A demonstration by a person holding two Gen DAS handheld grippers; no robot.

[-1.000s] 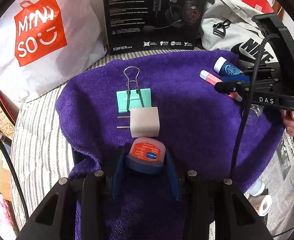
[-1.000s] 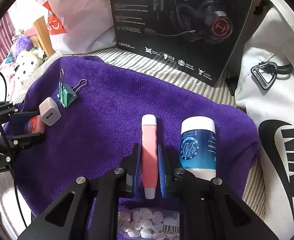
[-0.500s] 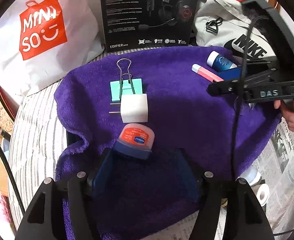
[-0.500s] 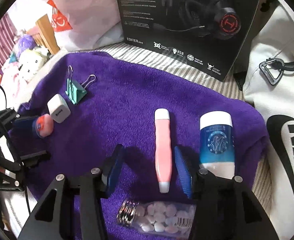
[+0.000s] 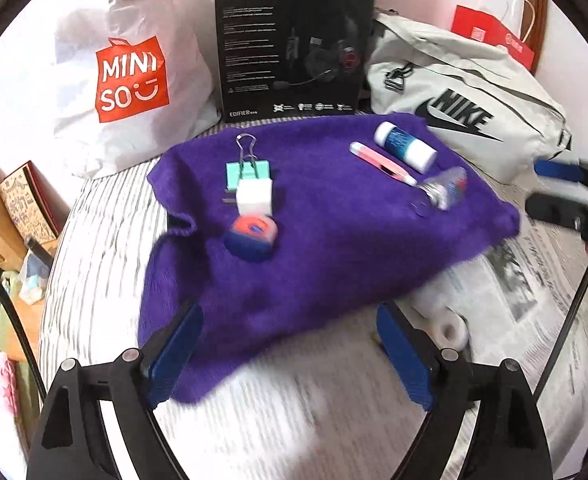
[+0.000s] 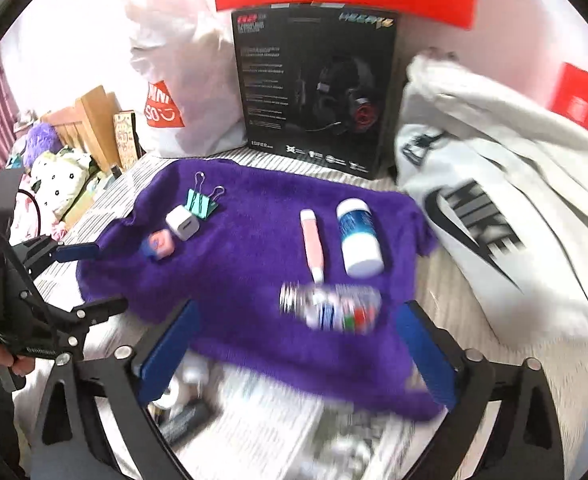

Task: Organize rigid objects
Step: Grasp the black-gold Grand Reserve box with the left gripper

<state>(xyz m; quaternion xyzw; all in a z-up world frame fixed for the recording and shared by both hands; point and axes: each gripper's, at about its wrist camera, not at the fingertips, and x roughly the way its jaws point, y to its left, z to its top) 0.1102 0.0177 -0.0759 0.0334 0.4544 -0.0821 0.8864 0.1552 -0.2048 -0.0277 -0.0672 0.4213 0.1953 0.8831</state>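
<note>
Purple fleece towel (image 5: 334, 240) carries two rows: at 9 o'clock, green binder clip (image 5: 249, 168), white plug adapter (image 5: 255, 197), red-lidded blue jar (image 5: 250, 237); at 3 o'clock, pink pen (image 6: 312, 243), blue-labelled white bottle (image 6: 358, 236), clear pill bottle (image 6: 330, 307). My left claw (image 5: 289, 354) and right claw (image 6: 298, 354) have just been opening; both stand wide, empty. Placement step appears finished. Next move: locate any remaining loose item.

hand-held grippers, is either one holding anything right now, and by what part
Nothing is held. The left hand-held gripper and right hand-held gripper have both just been opening; their jaws stand wide with nothing between them, and the items lie on the purple towel.
</note>
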